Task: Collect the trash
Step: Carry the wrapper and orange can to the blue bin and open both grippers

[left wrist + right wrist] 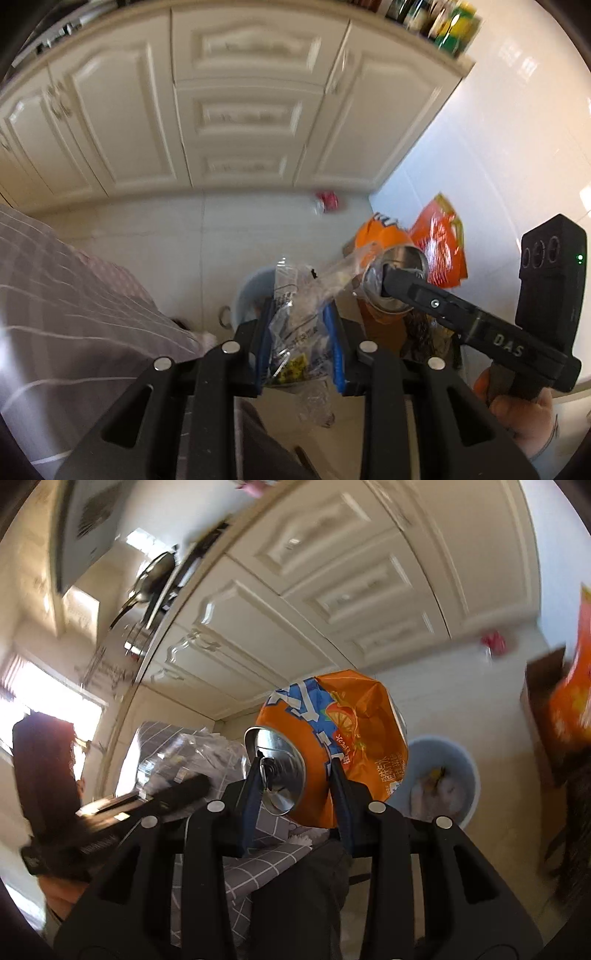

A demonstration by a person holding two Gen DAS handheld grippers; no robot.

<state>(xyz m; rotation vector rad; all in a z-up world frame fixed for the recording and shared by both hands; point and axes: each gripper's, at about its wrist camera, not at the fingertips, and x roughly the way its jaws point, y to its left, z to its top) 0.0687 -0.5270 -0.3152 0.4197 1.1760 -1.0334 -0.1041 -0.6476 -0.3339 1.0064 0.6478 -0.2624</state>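
My left gripper (pixel 297 314) is shut on a crumpled clear plastic wrapper (pixel 295 325) with printed text, held above a pale blue trash bin (pixel 245 295) on the floor. My right gripper (pixel 293 771) is shut on a crushed orange soda can (pixel 332 734), its silver top facing the camera. In the left wrist view the can (pixel 384 258) and the right gripper (pixel 391 280) sit just right of the wrapper. The bin (pixel 469 775) shows in the right wrist view, below right of the can, with some trash inside.
Cream kitchen cabinets (pixel 240 110) stand behind. A red item (pixel 327 201) lies on the floor by the cabinet base. An orange snack bag (pixel 441 243) sticks out of a brown box (pixel 543 709) at right. The person's checked clothing (pixel 74 295) is at left.
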